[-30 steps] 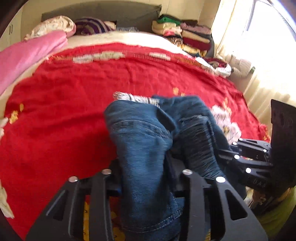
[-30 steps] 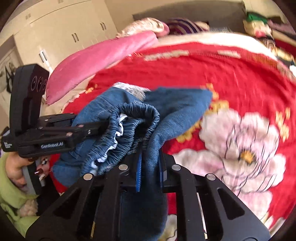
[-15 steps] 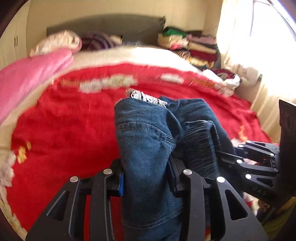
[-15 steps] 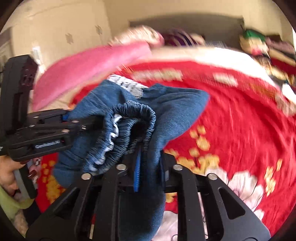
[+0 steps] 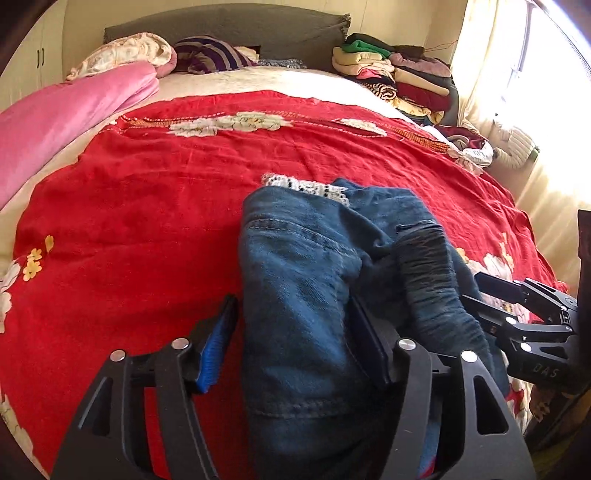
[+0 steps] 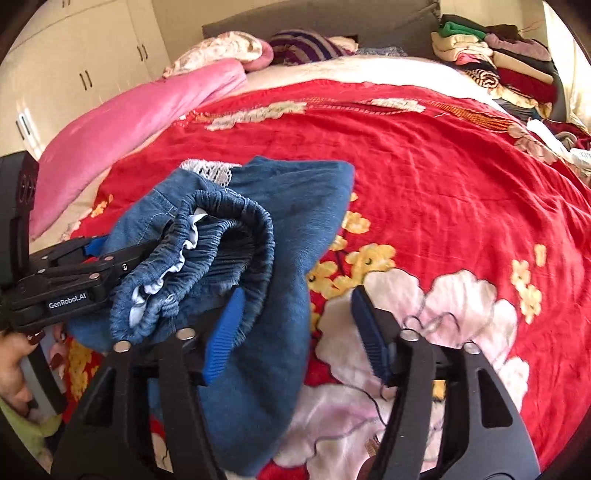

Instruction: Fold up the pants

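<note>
Left wrist view. At the left edge of the bed lies a pink blanket [image 5: 70, 110]. A red bedspread [image 5: 147, 206] with white and yellow flowers covers most of the bed, reaching to its near edge. The left gripper [image 5: 291, 347] stands in the foreground with its jaws opening; the blue pad of the left-hand finger stands clear of the cloth, while the right-hand finger lies against it. Between the fingers hangs a bunched pair of blue jeans [image 5: 303, 280], draped over the near edge of the bed towards its right side, a strip of white lace at its far end. At the right edge of the view the right gripper [image 5: 484, 291] reaches in beside the jeans' gathered waistband. A stack of folded clothes [image 5: 399, 74] sits at the far right corner of the bed, by the headboard [image 5: 229, 26].

Right wrist view. At the left edge a hand [image 6: 14, 365] holds the left gripper [image 6: 122, 251], whose fingers point into the jeans [image 6: 266, 369]. The elastic waistband [image 6: 229, 236] sits bunched on top of the heap. The right gripper [image 6: 295, 321] fills the foreground, jaws opening: its left-hand pad touches the denim, its right-hand pad stands apart over the bedspread [image 6: 461, 184], so the cloth is not clamped. A wardrobe [image 6: 74, 55] stands beyond the pink blanket [image 6: 140, 122].
</note>
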